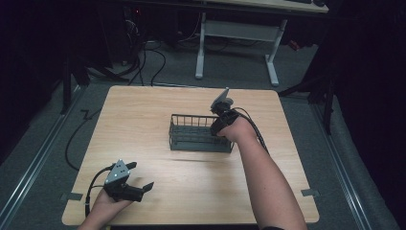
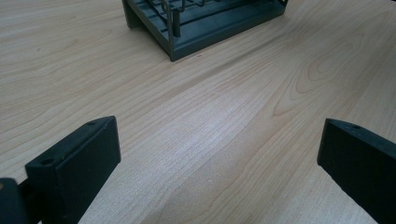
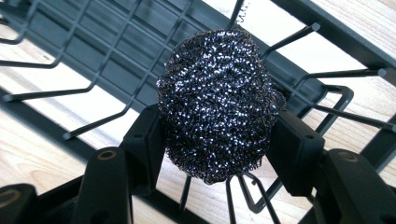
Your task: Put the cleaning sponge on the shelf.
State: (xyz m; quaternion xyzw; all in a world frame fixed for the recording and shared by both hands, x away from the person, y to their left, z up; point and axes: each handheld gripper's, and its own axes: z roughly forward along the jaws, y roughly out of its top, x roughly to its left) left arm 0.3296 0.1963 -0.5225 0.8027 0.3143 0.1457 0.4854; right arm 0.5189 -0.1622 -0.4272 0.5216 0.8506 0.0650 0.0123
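A dark grey wire rack (image 1: 191, 116) stands in the middle of the wooden table (image 1: 139, 105). My right gripper (image 1: 221, 122) reaches down into the rack's right end. In the right gripper view, my right gripper (image 3: 217, 140) is shut on a dark, glittering steel scourer (image 3: 217, 93), pressed from both sides just above the rack's wire prongs (image 3: 116, 70). My left gripper (image 1: 141, 175) lies near the table's front left corner, held in a hand, open. In the left gripper view its jaws (image 2: 217, 140) stand wide apart over bare wood, with the rack's corner (image 2: 210, 32) farther off.
Bare wood lies between the rack and the front edge. A cable trails from each gripper. Beyond the table is grey floor with cables and the white legs of another desk (image 1: 201, 48).
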